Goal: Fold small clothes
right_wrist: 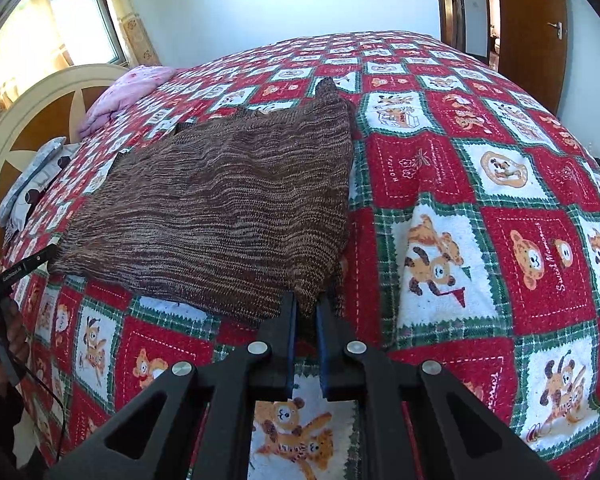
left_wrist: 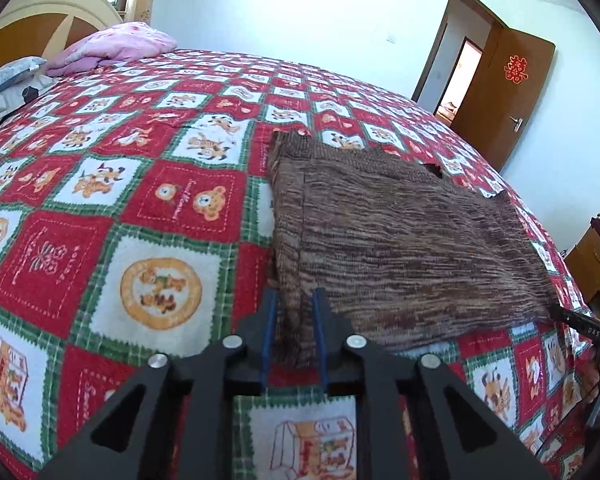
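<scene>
A brown striped knitted garment (left_wrist: 388, 236) lies spread on the red patchwork bedspread (left_wrist: 140, 200). My left gripper (left_wrist: 294, 300) is shut on the garment's near left corner, cloth bunched between its blue-padded fingers. In the right wrist view the same garment (right_wrist: 220, 208) stretches away to the left, and my right gripper (right_wrist: 306, 308) is shut on its near right corner. The near hem hangs taut between the two grippers, slightly lifted off the bed. The other gripper's tip shows at the right edge of the left view (left_wrist: 580, 320) and at the left edge of the right view (right_wrist: 24, 268).
A pink folded quilt (left_wrist: 112, 46) and a grey pillow (left_wrist: 8, 76) lie at the head of the bed by the headboard (right_wrist: 40, 120). A brown door (left_wrist: 508, 92) stands open at the far right. A wooden cabinet (left_wrist: 592, 264) stands beside the bed.
</scene>
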